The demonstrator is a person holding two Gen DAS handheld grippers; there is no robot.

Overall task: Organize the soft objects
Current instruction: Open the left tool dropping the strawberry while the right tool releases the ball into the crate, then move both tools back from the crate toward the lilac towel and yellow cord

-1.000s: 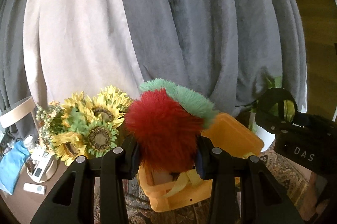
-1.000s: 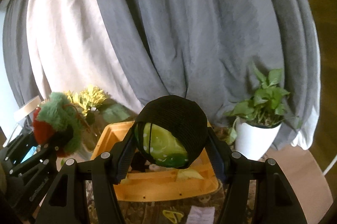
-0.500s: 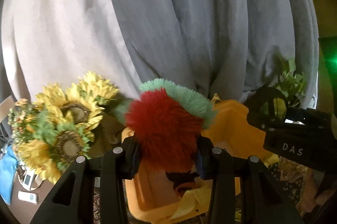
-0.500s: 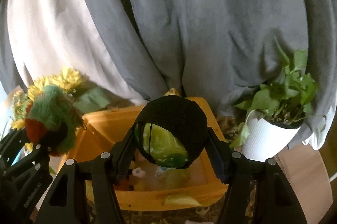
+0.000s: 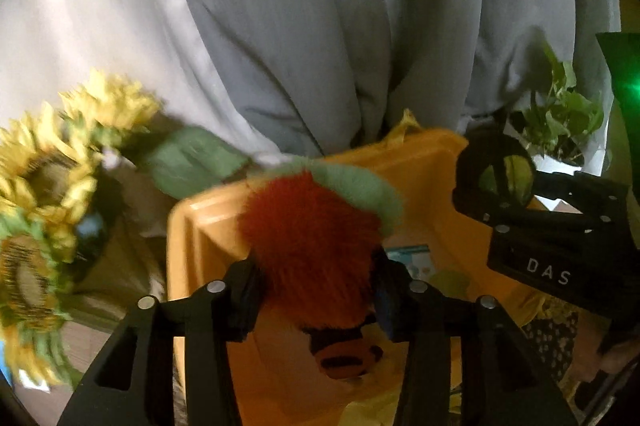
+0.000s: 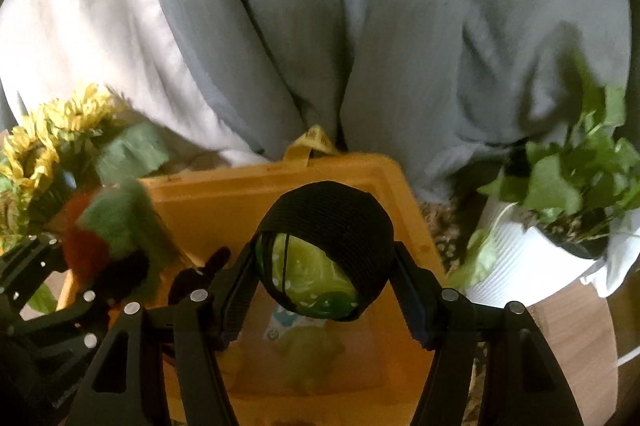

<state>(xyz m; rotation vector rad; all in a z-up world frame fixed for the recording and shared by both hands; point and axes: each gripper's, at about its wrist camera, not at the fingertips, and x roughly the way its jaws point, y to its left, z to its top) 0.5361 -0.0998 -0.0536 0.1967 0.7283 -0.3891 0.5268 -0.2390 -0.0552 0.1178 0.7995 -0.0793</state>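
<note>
Grey curtains (image 5: pixel 280 26) hang behind; sunflowers (image 5: pixel 44 162) at nine o'clock; your left gripper (image 5: pixel 316 290) hovers over the orange bin (image 5: pixel 200 226), jaws just easing apart, red-and-green plush (image 5: pixel 308 246) between them; your right gripper (image 6: pixel 324 294) clamps the green ball in black mesh (image 6: pixel 320 250) above it.

One legible marking: white letters "DAS" on the black body of the right hand-held gripper (image 5: pixel 494 182), at right in the left wrist view.
</note>
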